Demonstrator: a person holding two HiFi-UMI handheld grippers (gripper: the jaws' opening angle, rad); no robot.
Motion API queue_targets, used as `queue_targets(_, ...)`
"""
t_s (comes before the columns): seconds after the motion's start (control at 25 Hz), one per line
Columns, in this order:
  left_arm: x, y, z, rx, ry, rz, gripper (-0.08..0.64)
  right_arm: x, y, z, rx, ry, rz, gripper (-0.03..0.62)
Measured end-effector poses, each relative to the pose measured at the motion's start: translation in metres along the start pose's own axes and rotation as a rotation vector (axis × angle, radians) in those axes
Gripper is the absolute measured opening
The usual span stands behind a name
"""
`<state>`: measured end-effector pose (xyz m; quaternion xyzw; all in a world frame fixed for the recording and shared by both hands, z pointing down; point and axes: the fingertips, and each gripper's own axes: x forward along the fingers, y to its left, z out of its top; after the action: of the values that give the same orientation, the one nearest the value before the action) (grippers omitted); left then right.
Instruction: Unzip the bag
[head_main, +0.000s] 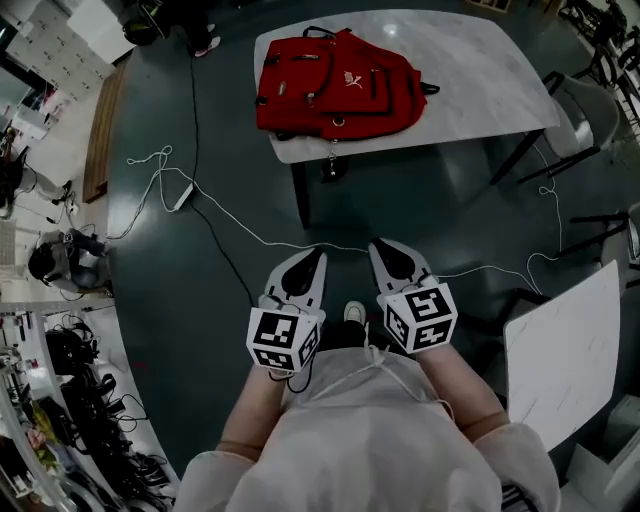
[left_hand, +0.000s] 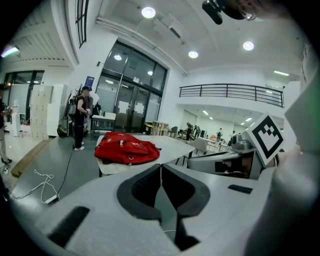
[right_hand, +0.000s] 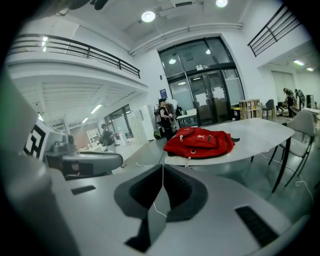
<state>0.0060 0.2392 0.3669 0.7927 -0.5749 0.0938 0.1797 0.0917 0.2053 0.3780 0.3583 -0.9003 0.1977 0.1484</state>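
Floor cable (head_main: 262, 240) lies between us and the bag (head_main: 335, 85); left gripper (head_main: 319, 253) and right gripper (head_main: 377, 245) jaws together (empty); we could trip.

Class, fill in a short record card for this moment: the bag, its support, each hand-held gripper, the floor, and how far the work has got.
Bag: red backpack, lying flat
Support: white table
Left hand-held gripper: jaws together, empty, well short of the bag
Right hand-held gripper: jaws together, empty, beside the left one
Floor: white cable between person and table
Progress: bag not yet touched
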Motion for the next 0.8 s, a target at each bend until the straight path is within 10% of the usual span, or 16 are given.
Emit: queue_targets(0.8,0.175,0.118,0.047,-0.027,0.084,-0.086,0.025,0.147,-0.078,0.045,0.024,0.152,-0.067,0.029)
